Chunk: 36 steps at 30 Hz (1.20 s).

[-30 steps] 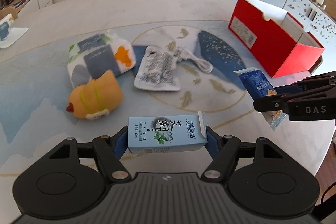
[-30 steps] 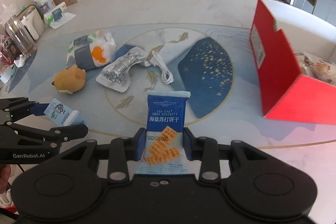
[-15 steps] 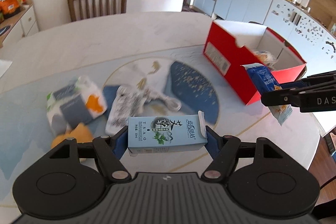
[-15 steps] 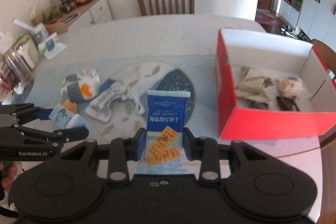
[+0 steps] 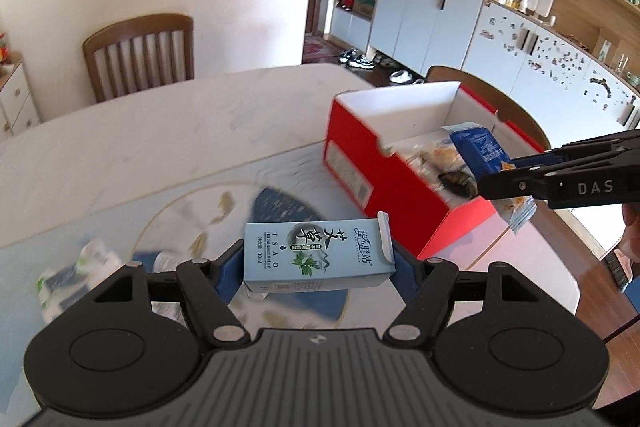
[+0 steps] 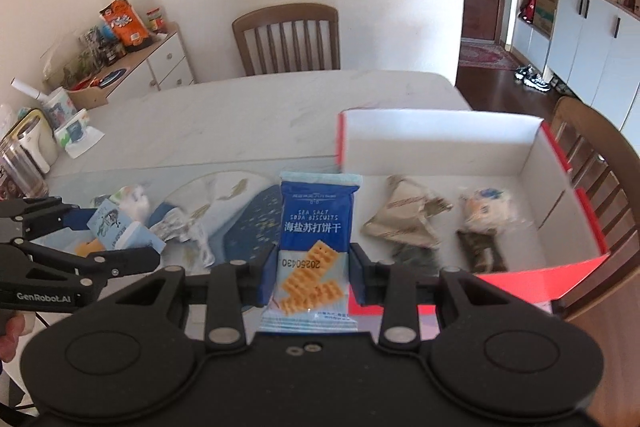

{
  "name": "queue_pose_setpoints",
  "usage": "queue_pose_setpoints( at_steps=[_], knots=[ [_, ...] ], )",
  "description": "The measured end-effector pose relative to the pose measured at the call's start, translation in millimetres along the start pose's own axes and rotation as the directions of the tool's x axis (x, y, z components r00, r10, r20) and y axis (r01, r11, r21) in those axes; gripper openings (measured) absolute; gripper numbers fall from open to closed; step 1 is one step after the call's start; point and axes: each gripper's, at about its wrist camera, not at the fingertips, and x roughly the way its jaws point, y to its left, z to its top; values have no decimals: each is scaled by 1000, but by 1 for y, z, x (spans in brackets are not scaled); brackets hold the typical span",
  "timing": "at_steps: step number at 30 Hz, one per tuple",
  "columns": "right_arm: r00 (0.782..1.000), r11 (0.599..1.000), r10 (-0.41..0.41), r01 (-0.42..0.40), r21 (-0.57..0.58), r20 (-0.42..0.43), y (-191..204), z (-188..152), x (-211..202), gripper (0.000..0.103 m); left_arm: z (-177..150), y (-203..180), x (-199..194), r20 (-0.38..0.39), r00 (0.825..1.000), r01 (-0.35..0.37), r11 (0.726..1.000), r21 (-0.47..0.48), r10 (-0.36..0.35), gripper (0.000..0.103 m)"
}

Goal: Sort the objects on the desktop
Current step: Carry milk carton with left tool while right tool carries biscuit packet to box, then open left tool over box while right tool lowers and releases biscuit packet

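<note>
Two grippers, left (image 5: 318,265) gripping carton (image 5: 316,253), right (image 6: 312,273) gripping biscuits (image 6: 316,239)

biscuit packet (image 6: 316,227): "SEA SALT SODA BISCUITS", "20250430" | carton (image 5: 316,255): "TSAO"

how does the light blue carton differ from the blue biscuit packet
The carton is a rigid pale blue box with a leaf print; the biscuit packet is a soft, flat, darker blue pouch picturing crackers. The carton lies sideways across the left hand-held gripper, clamped at its ends; the packet stands lengthwise in the right hand-held gripper, pinched across its width. Both are held off the table near the red box.
</note>
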Motion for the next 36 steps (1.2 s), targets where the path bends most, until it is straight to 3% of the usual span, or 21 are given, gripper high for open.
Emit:
queue_pose_setpoints(
  at_steps=[11, 18, 36],
  knots=[
    [1000, 999, -27, 27, 45, -4, -64, 5, 3, 36, 37, -51, 34, 6, 999, 47, 998, 43, -47, 72],
    [998, 995, -67, 68, 75, -18, -104, 6, 9, 36, 60, -85, 67, -4, 997, 78, 989, 123, -78, 73],
    [990, 989, -125, 130, 69, -71, -162, 20, 63, 36, 90, -153, 169, -126, 989, 105, 952, 288, -71, 73]
  ],
)
